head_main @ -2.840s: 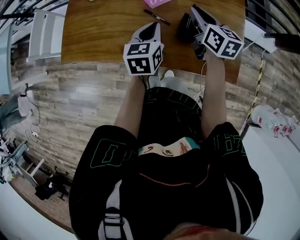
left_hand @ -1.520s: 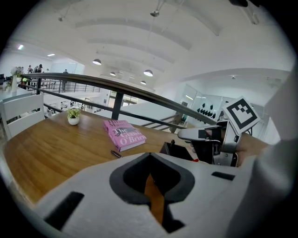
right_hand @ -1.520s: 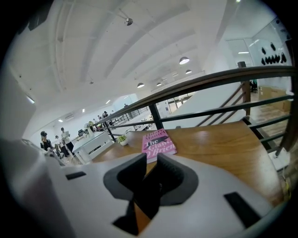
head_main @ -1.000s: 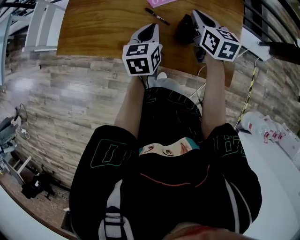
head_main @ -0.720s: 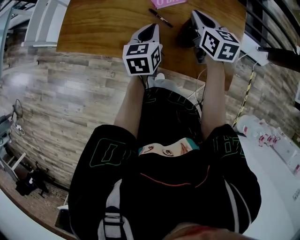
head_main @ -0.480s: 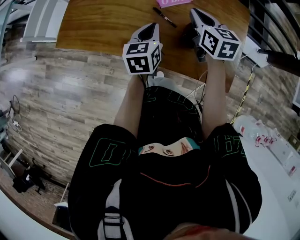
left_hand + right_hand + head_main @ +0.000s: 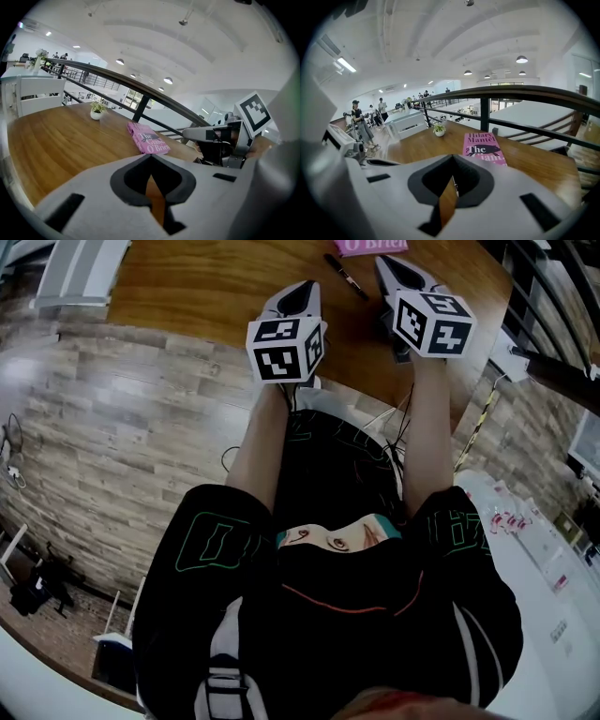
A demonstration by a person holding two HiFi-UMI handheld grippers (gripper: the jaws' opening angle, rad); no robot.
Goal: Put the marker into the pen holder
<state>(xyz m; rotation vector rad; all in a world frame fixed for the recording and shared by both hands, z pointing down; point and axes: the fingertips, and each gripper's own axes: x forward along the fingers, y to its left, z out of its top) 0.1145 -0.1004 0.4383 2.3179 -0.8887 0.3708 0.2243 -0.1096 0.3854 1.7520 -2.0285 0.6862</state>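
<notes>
Approach stage: marker [image 7: 347, 276] not yet grasped, both grippers empty.
I judge the task barely begun. The marker lies loose on the tabletop [image 7: 187, 287], just below the pink book [image 7: 370, 246], between the tips of the left gripper [image 7: 305, 287] and the right gripper [image 7: 382, 261] and touched by neither. Both pairs of jaws are pressed together with nothing between them. The dark block under the right gripper I take to be the pen holder [image 7: 214, 153], near the marker. Next, as I read it: spread one pair of jaws, lower it over the barrel, and pinch.
</notes>
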